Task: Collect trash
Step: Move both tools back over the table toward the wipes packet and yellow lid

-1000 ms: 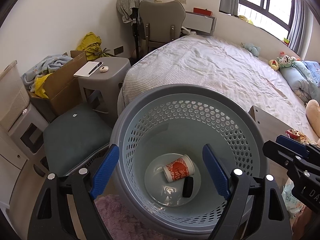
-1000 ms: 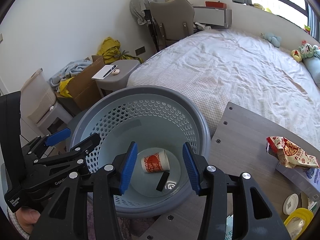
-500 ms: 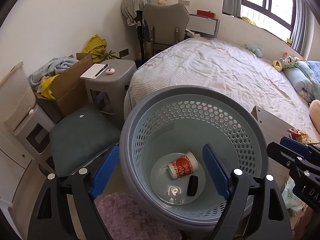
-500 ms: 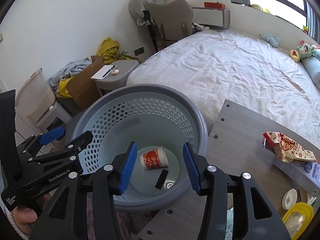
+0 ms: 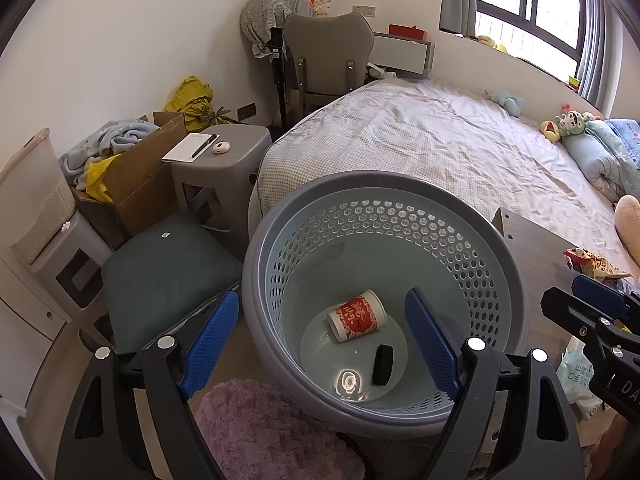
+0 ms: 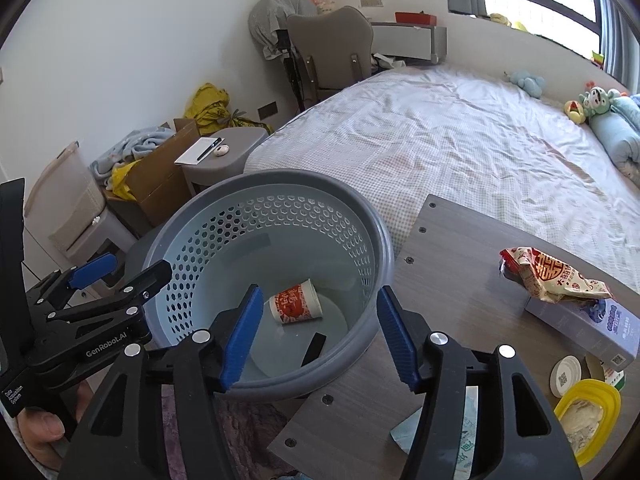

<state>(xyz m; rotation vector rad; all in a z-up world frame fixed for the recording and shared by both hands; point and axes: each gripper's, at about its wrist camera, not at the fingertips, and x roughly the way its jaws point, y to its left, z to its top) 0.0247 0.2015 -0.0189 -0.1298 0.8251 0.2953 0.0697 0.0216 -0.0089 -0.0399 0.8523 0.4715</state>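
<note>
So your left gripper (image 5: 322, 338) hangs spread and empty over the near left rim of the perforated grey basket (image 6: 362, 216), and your right gripper (image 6: 320, 330) hangs spread and empty over its near right rim. Inside the basket a red-printed paper cup (image 6: 297, 305) lies on its side with a small black object (image 6: 313, 349) just beside it, so I judge part of the job done. Right of the basket, on the wooden table (image 6: 452, 248), a crumpled snack wrapper (image 6: 548, 276) rests on a box (image 6: 592, 330), with a round lid (image 6: 565, 376) and a yellow container (image 6: 586, 410) near it; these look left to collect.
</note>
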